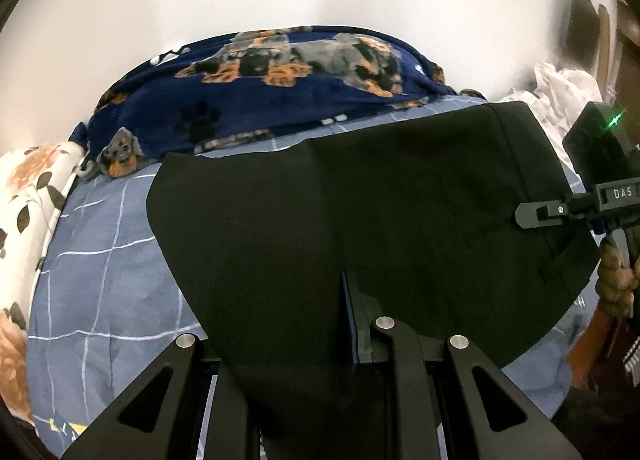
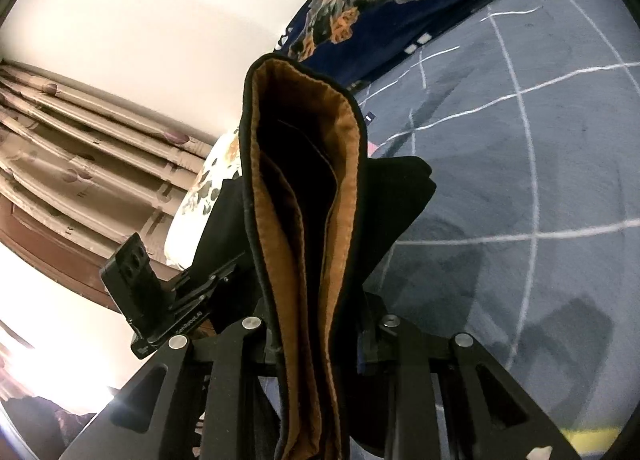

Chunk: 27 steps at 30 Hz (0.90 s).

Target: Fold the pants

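Left gripper (image 1: 348, 324) nearly closed, black pants (image 1: 360, 219) pinched between its fingers; the cloth runs straight out from the jaws and fans away over the bed. Right gripper (image 2: 320, 336) also drawn in tight, clamped on the waistband edge of the same pants (image 2: 308, 187), which rises upright out of its jaws.

From the left wrist: the pants hang as one broad, smooth, dark sheet above a blue bedsheet (image 1: 104, 268) with a white grid. Far edge of the cloth reaches toward a navy blanket (image 1: 280, 71) printed with dogs. A faint pocket outline and a seam show on the right half. The right gripper (image 1: 532, 213) comes in from the right edge of this view, its tip at the cloth's right side; a hand (image 1: 616, 280) is partly visible below it.

From the right wrist: the waistband stands end-on, layers stacked side by side, black outside with a tan-brown lining showing inside the folds. More black fabric spreads behind and to the right of it. The left gripper (image 2: 132, 280) shows at lower left, beside the cloth. Grid bedsheet (image 2: 540, 179) lies to the right; pleated curtain (image 2: 80, 147) at left.
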### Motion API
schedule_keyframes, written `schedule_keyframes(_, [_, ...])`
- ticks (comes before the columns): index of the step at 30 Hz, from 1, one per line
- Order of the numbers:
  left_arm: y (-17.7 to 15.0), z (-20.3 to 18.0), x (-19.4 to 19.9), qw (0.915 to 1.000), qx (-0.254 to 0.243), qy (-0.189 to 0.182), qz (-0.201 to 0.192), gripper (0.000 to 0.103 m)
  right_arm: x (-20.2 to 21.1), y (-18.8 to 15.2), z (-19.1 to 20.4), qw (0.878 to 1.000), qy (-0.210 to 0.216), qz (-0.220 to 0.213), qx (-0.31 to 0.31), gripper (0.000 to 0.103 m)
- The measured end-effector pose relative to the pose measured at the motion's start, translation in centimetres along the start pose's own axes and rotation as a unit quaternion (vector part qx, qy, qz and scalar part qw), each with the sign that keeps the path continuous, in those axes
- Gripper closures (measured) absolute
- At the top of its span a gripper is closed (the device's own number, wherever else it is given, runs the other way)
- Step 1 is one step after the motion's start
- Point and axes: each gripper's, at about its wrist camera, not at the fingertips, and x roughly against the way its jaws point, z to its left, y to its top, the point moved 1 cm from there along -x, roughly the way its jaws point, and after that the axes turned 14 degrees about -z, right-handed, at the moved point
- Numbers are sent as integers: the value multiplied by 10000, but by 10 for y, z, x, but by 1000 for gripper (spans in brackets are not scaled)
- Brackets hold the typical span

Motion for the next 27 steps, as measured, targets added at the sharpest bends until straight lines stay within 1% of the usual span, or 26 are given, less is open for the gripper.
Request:
schedule_keyframes(4, [6,18,-13,9999,41,117,-26,84,-19,11,0,10000,45,29,-8,80])
schedule_keyframes(9, [18,44,-35,9997,105,224,-75,84,-51,32,-3,9999,118,47,-22,80])
schedule_keyframes(13, [31,65,-57,9994,171,295,-118,84,-78,52,-10,9998,185,7,-71,80])
schedule_keyframes(17, [41,82,-82,9991,121,382,-149,84,-104,71,-18,9998,182,-6,-92,80])
schedule_keyframes(27, [56,126,-138,9984,347,440,-113,84,-155,113,-38,9998,149,-107,-95,80])
